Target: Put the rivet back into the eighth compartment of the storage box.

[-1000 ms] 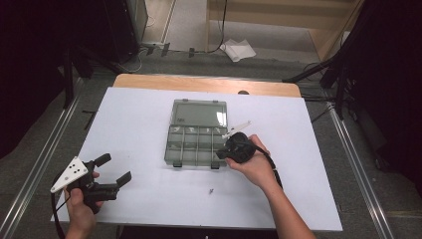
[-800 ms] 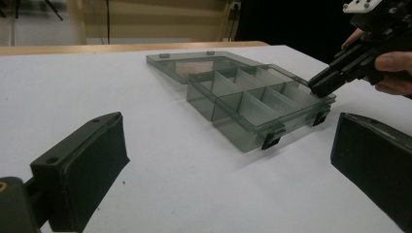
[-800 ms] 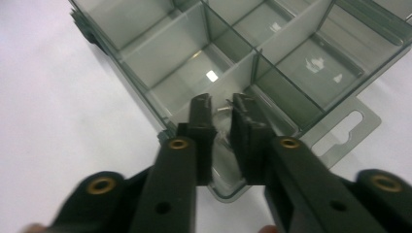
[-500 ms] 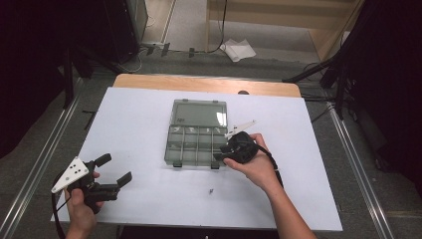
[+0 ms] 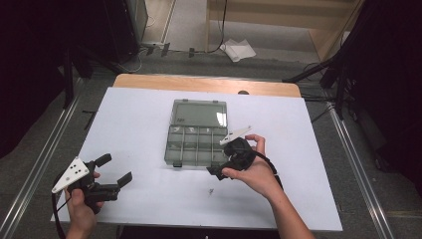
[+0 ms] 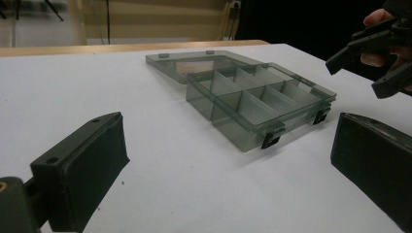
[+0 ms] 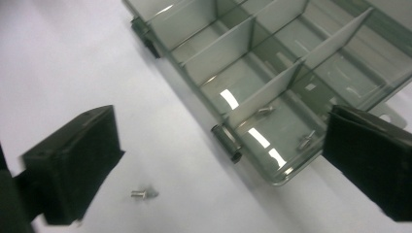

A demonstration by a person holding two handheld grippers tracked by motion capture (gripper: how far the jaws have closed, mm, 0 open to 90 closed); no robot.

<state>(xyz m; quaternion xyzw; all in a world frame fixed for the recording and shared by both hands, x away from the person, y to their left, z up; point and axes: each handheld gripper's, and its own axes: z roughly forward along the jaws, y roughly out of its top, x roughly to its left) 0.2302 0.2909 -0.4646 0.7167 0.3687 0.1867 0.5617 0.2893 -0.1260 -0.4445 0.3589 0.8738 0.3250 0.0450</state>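
Observation:
A smoky clear compartment box point(image 5: 195, 144) lies mid-table with its lid point(image 5: 199, 112) folded flat behind it. My right gripper point(image 5: 225, 167) hovers at the box's front right corner, open, with nothing between its jaws. In the right gripper view the gripper point(image 7: 221, 128) frames the box's corner compartment point(image 7: 272, 131), where two small screws point(image 7: 265, 111) rest. One loose screw point(image 7: 142, 194) lies on the table in front of the box point(image 5: 211, 191). My left gripper point(image 5: 115, 168) is open and empty near the front left of the table, facing the box point(image 6: 252, 97).
The white table top point(image 5: 149, 114) ends in a wooden strip point(image 5: 199, 83) at the far side. Black latches point(image 6: 272, 139) stick out from the box's front wall. The other gripper point(image 6: 384, 53) and a hand show at the right of the left gripper view.
The right hand has shifted a little toward the near side and left, bringing its gripper lower by the box's front right corner. The left gripper has stayed put.

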